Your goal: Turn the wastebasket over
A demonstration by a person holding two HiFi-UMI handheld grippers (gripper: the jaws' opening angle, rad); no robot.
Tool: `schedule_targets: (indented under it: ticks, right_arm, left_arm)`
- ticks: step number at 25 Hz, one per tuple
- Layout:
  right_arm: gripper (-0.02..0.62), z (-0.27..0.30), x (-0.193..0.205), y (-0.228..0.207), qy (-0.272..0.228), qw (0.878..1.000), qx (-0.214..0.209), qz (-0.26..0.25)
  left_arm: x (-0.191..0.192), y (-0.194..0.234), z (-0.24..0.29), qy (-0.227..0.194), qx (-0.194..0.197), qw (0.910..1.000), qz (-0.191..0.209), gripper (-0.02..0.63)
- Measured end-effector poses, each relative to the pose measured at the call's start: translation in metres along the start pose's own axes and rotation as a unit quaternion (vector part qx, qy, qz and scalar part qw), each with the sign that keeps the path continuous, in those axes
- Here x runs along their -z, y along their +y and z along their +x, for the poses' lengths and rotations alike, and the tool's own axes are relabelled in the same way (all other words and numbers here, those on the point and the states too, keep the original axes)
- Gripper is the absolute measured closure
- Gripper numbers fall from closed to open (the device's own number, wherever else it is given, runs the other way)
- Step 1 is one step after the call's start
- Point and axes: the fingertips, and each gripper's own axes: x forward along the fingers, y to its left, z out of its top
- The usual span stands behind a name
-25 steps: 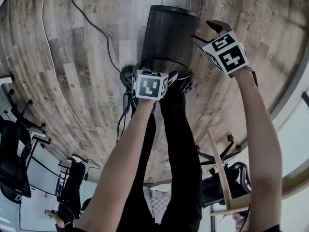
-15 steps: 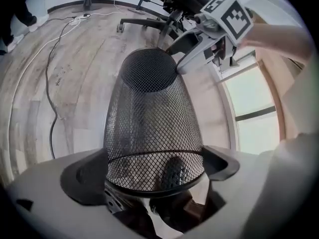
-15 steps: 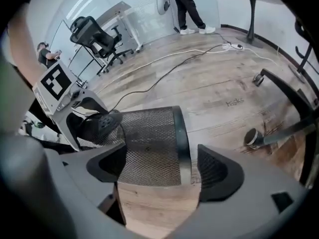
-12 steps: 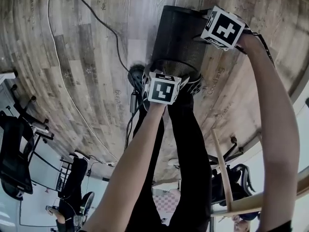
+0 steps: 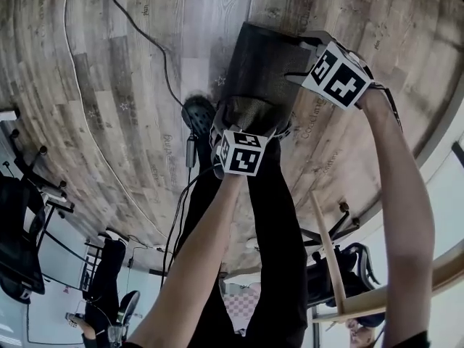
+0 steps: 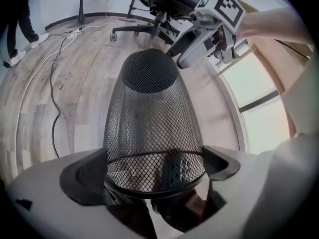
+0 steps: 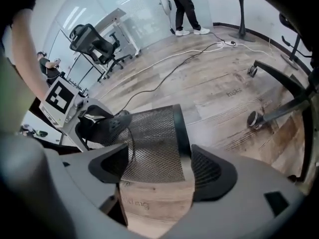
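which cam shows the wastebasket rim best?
Left gripper view: the wastebasket fills the middle, its whole open rim ringed between the jaws. Head view: rim mostly behind the left gripper. Right gripper view: mostly mesh side wall and the base edge.

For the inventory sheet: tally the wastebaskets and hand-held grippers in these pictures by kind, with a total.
Wastebasket: 1
Grippers: 2 (left gripper at the rim; right gripper, jaws just opened, the basket's far end between them)
Total: 3
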Motion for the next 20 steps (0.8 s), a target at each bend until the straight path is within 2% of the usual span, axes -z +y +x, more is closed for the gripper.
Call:
schedule_targets:
  ticks: [5,9,12,15,18,20]
  right_arm:
    - [0.194,-0.027,-0.018,0.041,-0.046,0.998,-0.049,0.015]
    - [0.259,-0.047,-0.024,0.079,-0.059,0.993,-0.101,0.004]
    - [0.273,-0.054,-0.024,0.088,-0.079,0.992,-0.098,0.012]
    - [0.272,-0.054,-0.021,0.081,-0.101,0.990,-0.093,0.046]
    - [0.261,-0.049,-0.014,0.096,-0.083,0.988,-0.122,0.041]
    - [0.259,-0.041,-0.014,0.115,-0.078,0.986,-0.142,0.033]
  left_arm:
    - [0.031,0.003,-0.003,0.020,0.012,0.9997,0.012,0.025]
    - [0.061,0.004,-0.004,0.037,0.013,0.9987,0.033,0.025]
    - [0.080,0.003,-0.004,0.051,0.008,0.9969,0.060,0.025]
    - [0.105,0.008,-0.001,0.080,0.010,0.9945,0.067,0.025]
    - [0.134,0.016,0.003,0.119,0.012,0.9897,0.079,0.026]
    - [0.144,0.025,0.004,0.126,0.009,0.9872,0.098,0.026]
